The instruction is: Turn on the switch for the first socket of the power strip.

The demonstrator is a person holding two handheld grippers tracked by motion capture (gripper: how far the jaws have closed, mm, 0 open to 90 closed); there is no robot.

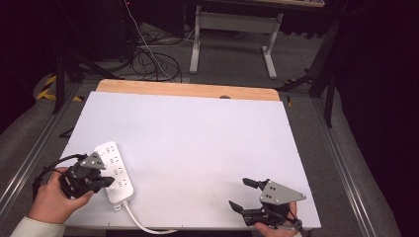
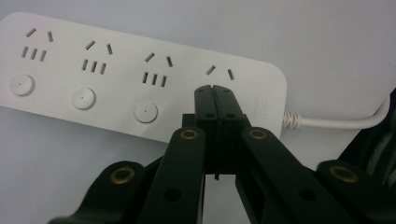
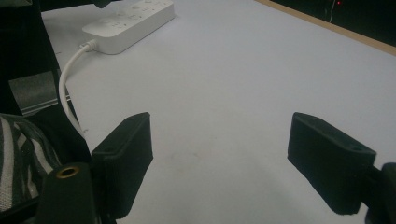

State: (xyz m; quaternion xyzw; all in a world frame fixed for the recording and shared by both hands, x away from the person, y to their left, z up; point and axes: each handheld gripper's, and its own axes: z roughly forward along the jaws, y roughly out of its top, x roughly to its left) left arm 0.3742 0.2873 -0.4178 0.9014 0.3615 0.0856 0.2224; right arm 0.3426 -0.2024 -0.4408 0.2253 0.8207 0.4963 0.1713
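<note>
Closed left jaws pressed toward a switch on the power strip; nothing plugged in.

At the left, the white power strip (image 1: 115,171) is seen lying near the table's front-left corner, its cord trailing off the near edge. The left gripper (image 2: 215,88) is held with jaws clenched together, empty, over the strip's cord-end socket set, likely to press its button; the outcome cannot be judged. At the right, the right gripper (image 1: 245,193) is kept spread wide, idle. The white table (image 1: 207,138) is otherwise bare; cables and a desk frame are seen behind.
</note>
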